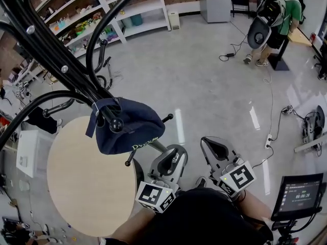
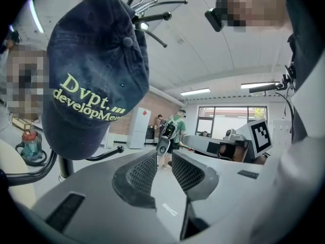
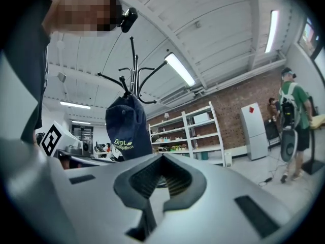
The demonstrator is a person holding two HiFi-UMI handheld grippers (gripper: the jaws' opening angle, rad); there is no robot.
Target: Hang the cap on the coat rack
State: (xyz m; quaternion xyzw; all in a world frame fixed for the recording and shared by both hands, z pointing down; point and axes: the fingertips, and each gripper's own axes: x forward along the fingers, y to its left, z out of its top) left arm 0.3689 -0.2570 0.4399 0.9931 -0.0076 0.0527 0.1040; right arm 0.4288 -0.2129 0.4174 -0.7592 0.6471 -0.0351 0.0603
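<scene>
1. Left gripper (image 1: 172, 154) (image 2: 165, 159): hand-held, lowest in the head view and left of its twin. The jaws are drawn together with nothing between the ribbed pads (image 2: 143, 173). A marker cube (image 1: 156, 195) sits at its rear.

2. Right gripper (image 1: 210, 144) (image 3: 163, 159): just beside the left one. It is clenched tip to tip and empty (an oval hollow stays behind the meeting tips). Its marker cube (image 1: 237, 177) is at its rear.

3. Round table (image 1: 76, 188): pale wood top, left of the grippers in the head view.

4. Cap (image 1: 127, 124) (image 2: 91, 75) (image 3: 127, 123): navy, with yellow-green lettering. It hangs on a knob-ended arm of the coat rack, clear of both grippers, which point toward it. In the left gripper view its crown faces the camera and its brim is lowest. In the head view it overlaps the table's upper right edge.

5. Coat rack (image 1: 56, 55) (image 2: 152, 17) (image 3: 133, 70): black curved arms with ball tips, rising from beside the table. The cap sits on one of the lower arms.

6. Screen (image 1: 301, 193): on a stand at the lower right of the head view, lit.

7. Power strip (image 1: 268, 139): on the grey floor, with its cable trailing away.

8. Shelving (image 1: 127, 14) (image 3: 188, 131): white, stocked with small items, against a brick wall.

9. White cabinet (image 2: 137, 126) (image 3: 252, 128): by the same wall.

10. Person in a green top (image 1: 278, 9) (image 2: 172, 128) (image 3: 292, 111): standing far across the room.
</scene>
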